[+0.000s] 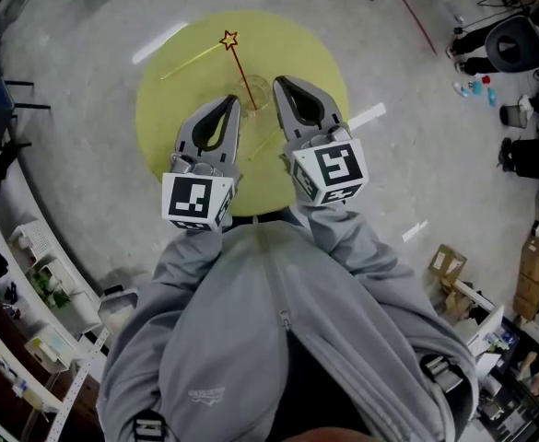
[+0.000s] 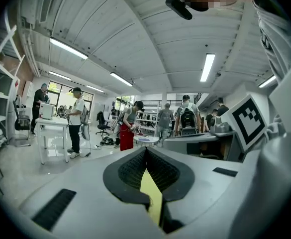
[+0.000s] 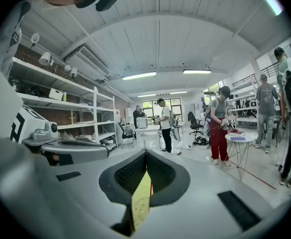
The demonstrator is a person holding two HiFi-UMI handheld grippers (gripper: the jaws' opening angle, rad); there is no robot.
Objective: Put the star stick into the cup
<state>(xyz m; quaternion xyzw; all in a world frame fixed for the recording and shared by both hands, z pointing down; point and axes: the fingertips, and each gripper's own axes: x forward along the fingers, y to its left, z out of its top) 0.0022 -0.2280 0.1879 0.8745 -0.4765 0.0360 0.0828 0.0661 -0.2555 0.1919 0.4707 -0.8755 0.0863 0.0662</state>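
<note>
Star stick leans in the cup, red shaft down inside, star up and tilted away from the person; nearest the camera are grey sleeves, then the two marker cubes; the left gripper hovers over the yellow table just left of the cup, clenched on nothing, its tips meeting in its own view; the right gripper hangs just right of the cup, likewise closed and empty; beyond the cup a yellow stick lies flat on the table, apart from both grippers; past the rim is grey floor
</note>
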